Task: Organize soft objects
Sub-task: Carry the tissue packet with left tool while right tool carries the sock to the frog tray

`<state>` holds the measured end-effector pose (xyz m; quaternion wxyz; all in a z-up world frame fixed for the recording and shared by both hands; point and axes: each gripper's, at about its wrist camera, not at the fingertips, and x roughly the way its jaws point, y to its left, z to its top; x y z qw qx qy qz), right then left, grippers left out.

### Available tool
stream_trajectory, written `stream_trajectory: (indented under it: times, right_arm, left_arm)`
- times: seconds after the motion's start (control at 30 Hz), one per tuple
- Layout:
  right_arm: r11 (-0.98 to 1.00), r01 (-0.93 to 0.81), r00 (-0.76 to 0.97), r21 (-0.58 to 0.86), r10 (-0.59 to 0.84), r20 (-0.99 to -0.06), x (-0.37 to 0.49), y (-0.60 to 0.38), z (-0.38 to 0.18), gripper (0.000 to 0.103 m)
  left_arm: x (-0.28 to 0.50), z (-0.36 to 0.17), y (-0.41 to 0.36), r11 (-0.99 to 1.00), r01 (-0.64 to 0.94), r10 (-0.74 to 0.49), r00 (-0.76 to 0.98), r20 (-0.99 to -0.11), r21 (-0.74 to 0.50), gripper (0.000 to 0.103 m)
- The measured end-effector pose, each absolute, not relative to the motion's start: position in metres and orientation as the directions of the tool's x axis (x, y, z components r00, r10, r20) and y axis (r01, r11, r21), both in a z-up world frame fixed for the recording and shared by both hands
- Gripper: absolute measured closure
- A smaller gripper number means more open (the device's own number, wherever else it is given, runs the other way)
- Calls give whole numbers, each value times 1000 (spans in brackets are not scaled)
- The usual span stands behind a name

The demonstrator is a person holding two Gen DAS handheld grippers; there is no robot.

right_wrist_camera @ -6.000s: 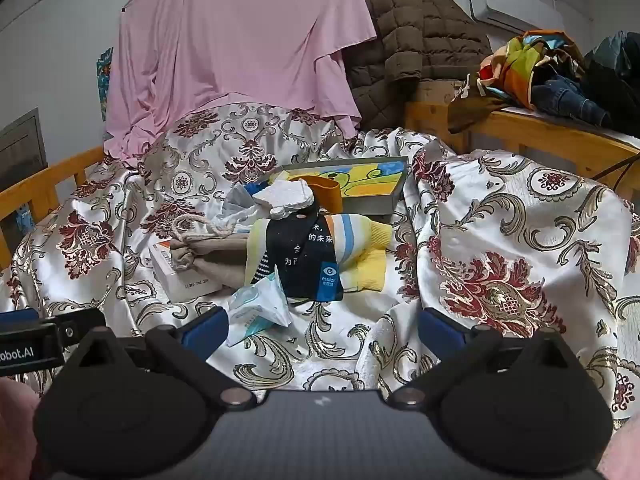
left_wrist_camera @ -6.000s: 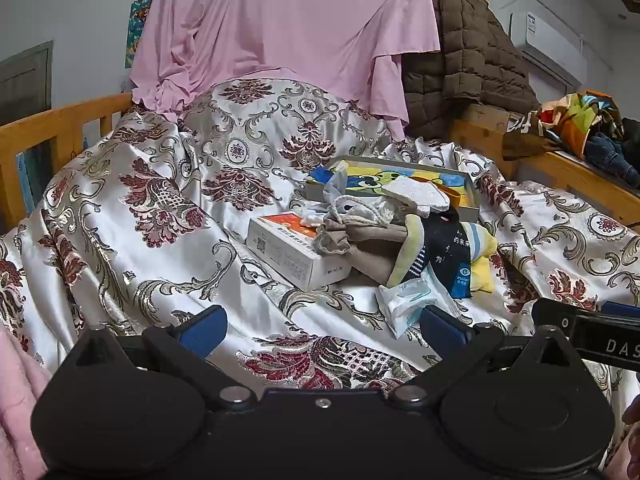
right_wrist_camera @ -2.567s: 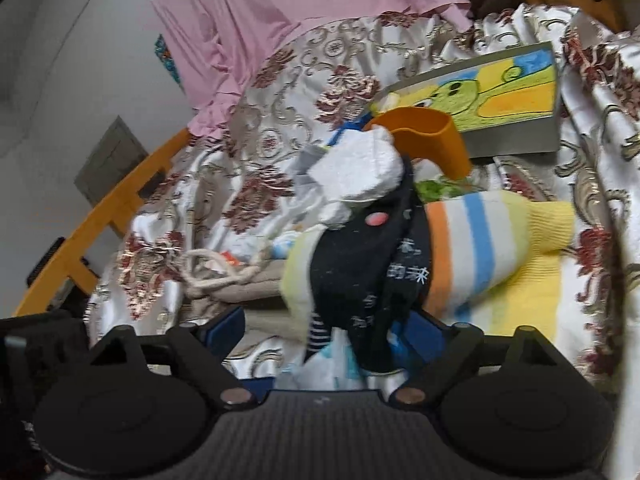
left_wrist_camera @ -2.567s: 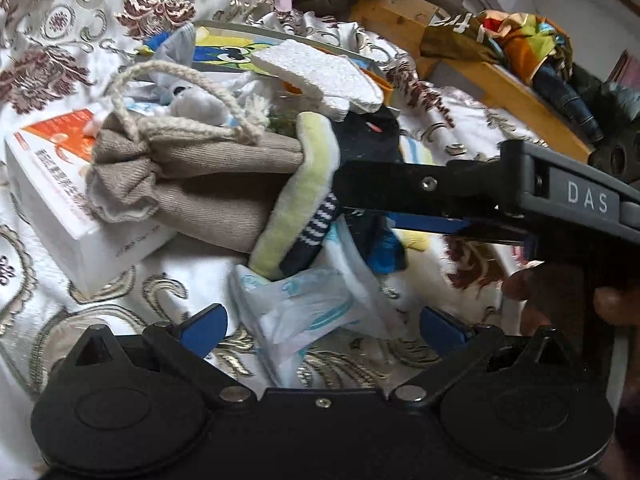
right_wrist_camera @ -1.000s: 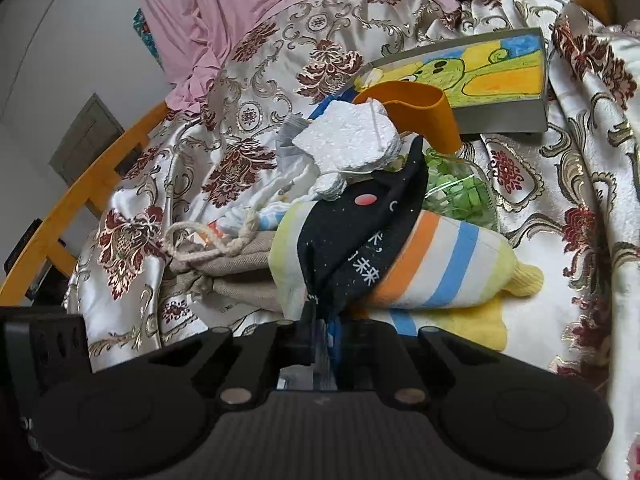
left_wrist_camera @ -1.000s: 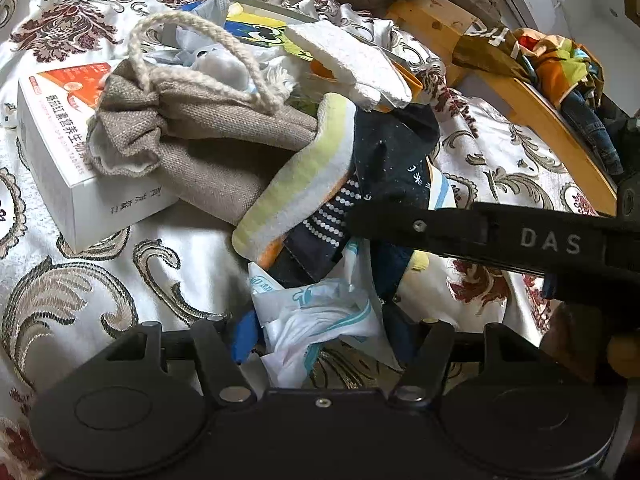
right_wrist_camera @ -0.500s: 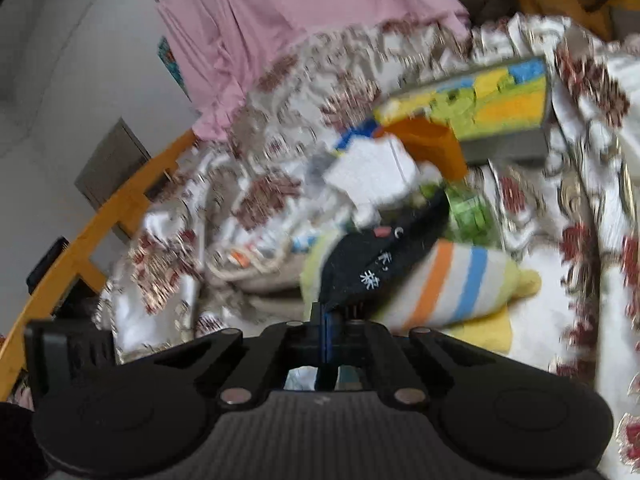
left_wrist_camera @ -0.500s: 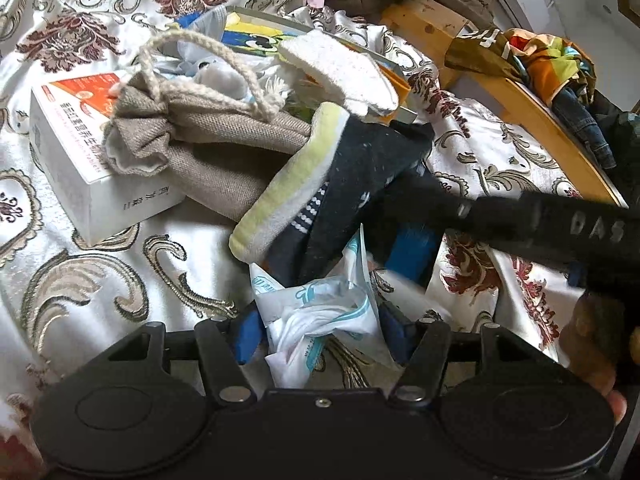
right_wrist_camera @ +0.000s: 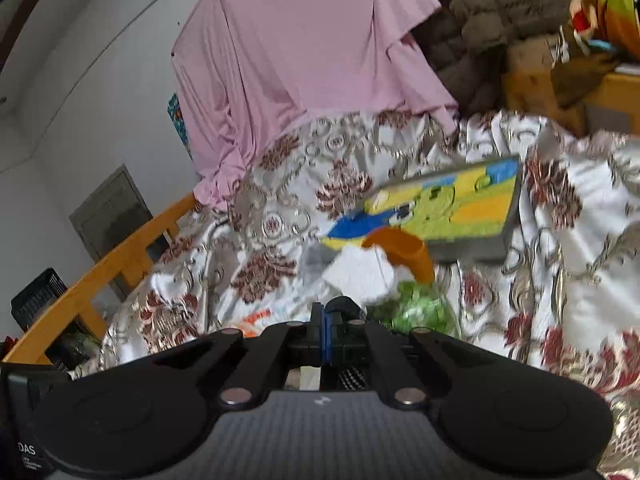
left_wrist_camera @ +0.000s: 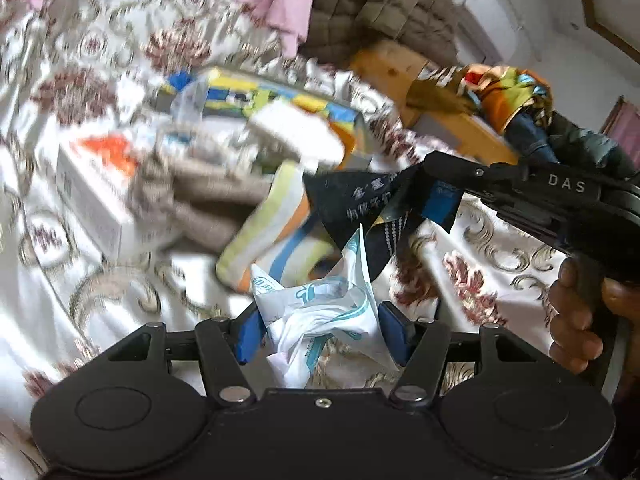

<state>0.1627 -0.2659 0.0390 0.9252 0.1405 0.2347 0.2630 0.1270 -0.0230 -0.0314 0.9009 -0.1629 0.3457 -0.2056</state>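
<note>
Background only: floral satin bedspread (right_wrist_camera: 580,208) covers the bed. Pink sheet (right_wrist_camera: 304,60) hangs at the back, brown quilted jacket (left_wrist_camera: 384,12) beside it. Picture box (right_wrist_camera: 452,208) in yellow, green and blue lies flat on the spread, orange cup (right_wrist_camera: 404,252) tipped over touching its near edge. White carton (left_wrist_camera: 94,188) with an orange patch at left, blurred. Wooden rail (right_wrist_camera: 100,264) at the left edge.

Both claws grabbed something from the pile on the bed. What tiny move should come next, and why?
Probably lift both a bit higher and pull them apart. The left claw is shut on the crinkly white packet, the right claw on the black cloth, whose tail hangs just above the packet and the striped sock.
</note>
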Motion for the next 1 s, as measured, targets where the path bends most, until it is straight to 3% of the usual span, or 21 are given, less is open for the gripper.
stream_trajectory:
  times: [0.27, 0.63, 1.0]
  right_arm:
    - [842, -464, 749, 275, 539, -385, 186, -261, 91, 103]
    - [883, -423, 805, 205, 470, -363, 294, -254, 140, 103]
    - [928, -262, 820, 265, 359, -446, 430, -255, 79, 103]
  left_arm:
    - [164, 22, -21, 874, 303, -470, 727, -501, -380, 41]
    - [309, 65, -26, 898, 289, -421, 786, -453, -333, 40]
    - [452, 20, -42, 920, 234, -375, 763, -527, -315, 40]
